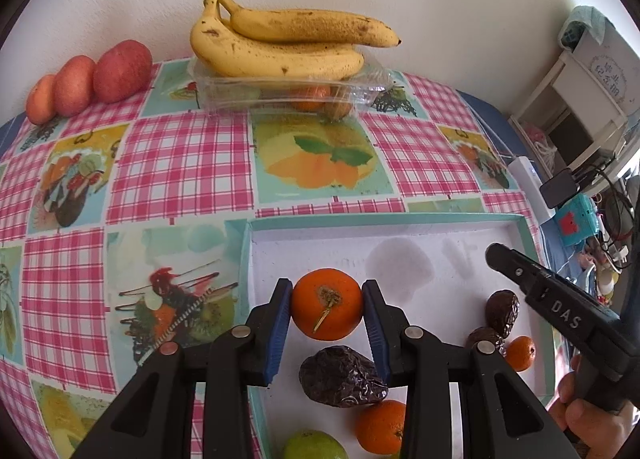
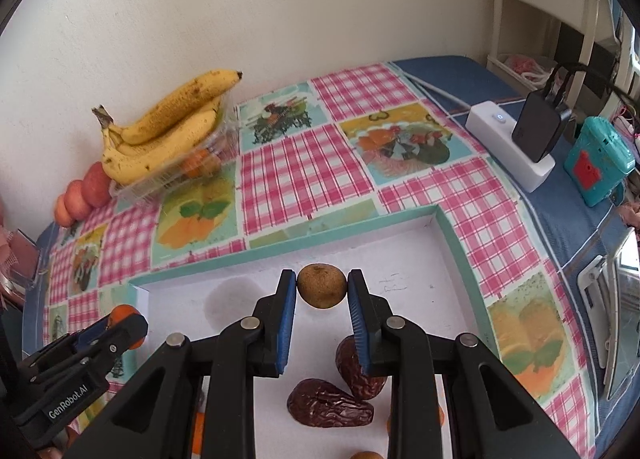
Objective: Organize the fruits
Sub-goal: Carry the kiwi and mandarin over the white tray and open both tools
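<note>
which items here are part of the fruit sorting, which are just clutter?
Job: tangerine in left gripper, small brown fruit in right gripper, white tray, dates, bananas, clear container, apples.
Clutter: power strip, black charger, teal gadget.

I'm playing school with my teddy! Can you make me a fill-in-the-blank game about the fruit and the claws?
1. The left claw is shut on an orange ____.
2. The right claw is shut on a small ____ fruit.
3. The bananas lie on top of a clear plastic ____.
4. The wrinkly dates lie inside the white ____.

Missing words: tangerine; brown; box; tray
</note>
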`<action>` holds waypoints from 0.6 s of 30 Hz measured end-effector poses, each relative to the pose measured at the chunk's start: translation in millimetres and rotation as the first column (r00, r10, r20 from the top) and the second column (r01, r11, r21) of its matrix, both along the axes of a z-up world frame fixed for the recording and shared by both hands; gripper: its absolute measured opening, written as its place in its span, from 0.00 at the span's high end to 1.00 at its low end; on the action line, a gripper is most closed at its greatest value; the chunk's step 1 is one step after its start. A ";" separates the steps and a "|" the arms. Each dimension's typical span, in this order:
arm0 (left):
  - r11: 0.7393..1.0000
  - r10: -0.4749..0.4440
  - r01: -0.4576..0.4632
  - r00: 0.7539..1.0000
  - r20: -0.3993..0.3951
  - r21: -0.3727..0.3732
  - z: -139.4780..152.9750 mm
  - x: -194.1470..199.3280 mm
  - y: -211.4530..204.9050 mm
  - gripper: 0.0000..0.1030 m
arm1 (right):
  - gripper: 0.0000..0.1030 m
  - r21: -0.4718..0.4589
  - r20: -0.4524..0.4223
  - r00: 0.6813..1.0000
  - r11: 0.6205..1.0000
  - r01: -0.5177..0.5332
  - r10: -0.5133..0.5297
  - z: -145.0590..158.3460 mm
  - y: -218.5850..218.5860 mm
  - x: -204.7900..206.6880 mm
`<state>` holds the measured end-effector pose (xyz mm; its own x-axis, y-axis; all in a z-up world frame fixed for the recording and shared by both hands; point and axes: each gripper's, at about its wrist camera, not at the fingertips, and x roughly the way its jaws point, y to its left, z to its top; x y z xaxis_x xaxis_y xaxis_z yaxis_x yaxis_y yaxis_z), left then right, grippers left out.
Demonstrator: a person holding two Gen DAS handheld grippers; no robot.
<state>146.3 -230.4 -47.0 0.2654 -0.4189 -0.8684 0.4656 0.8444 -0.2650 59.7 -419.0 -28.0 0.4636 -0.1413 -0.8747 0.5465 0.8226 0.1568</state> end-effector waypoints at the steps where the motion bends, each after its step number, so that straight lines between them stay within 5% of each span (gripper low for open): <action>1: 1.000 -0.002 0.002 1.000 0.000 0.001 -1.0 -0.1 -0.1 0.63 | 0.73 0.001 -0.006 1.000 1.000 -0.001 0.001 -3.6 0.2 0.6; 18: 1.000 -0.006 0.007 0.999 -0.036 0.024 -19.9 2.8 -4.6 0.63 | 0.73 -0.011 -0.063 0.998 1.000 0.000 -0.001 -36.5 -1.2 4.4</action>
